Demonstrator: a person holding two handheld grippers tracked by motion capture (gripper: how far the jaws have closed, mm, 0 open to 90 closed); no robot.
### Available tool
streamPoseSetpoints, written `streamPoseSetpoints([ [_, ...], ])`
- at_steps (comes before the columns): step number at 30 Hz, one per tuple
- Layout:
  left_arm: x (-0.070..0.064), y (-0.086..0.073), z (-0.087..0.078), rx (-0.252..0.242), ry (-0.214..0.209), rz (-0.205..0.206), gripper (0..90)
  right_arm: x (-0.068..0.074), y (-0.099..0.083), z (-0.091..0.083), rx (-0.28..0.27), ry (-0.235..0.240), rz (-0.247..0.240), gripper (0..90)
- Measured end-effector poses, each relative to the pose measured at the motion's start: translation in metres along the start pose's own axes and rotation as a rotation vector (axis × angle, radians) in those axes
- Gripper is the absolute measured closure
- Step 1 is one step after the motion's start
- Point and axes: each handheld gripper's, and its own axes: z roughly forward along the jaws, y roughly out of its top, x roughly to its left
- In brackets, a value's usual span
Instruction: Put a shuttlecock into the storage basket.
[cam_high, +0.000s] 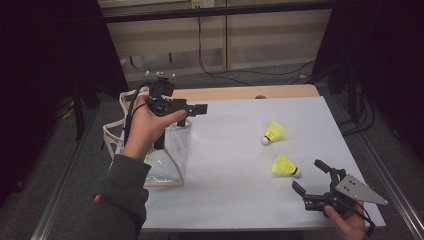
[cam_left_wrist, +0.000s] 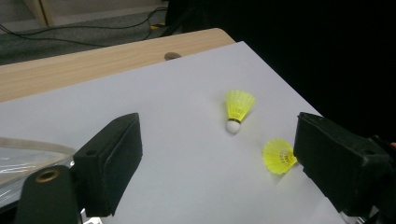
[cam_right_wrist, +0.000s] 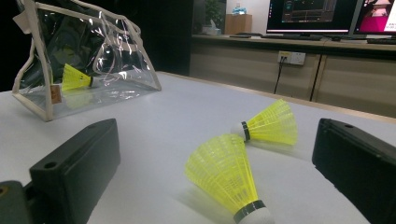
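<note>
Right gripper (cam_high: 311, 176) jaws spread, empty, low near table's (cam_high: 235, 150) right front corner, aimed at nearer yellow shuttlecock (cam_high: 285, 165) just ahead. Judgement: close on cork base, not skirt. Left gripper (cam_high: 192, 109) agape above clear bag (cam_high: 170, 155) at left edge.

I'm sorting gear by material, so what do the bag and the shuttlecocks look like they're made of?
Bag: clear, glossy soft plastic, probably vinyl, with glare and creases; its cream edging looks like fabric tape. Shuttlecocks: neon yellow ribbed skirts, likely moulded plastic rather than feather, with a white matte tip that could be foam or cork.
</note>
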Motion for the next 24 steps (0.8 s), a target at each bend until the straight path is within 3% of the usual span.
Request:
streamPoseSetpoints([
  [14, -0.013, -0.007, 0.021, 0.019, -0.038, 0.022, 14.4, 0.000, 0.000, 0.000, 0.001, 0.001, 0.002, 0.8],
  [24, -0.017, -0.013, 0.030, 0.019, -0.039, 0.024, 13.6, 0.000, 0.000, 0.000, 0.001, 0.002, 0.000, 0.7],
])
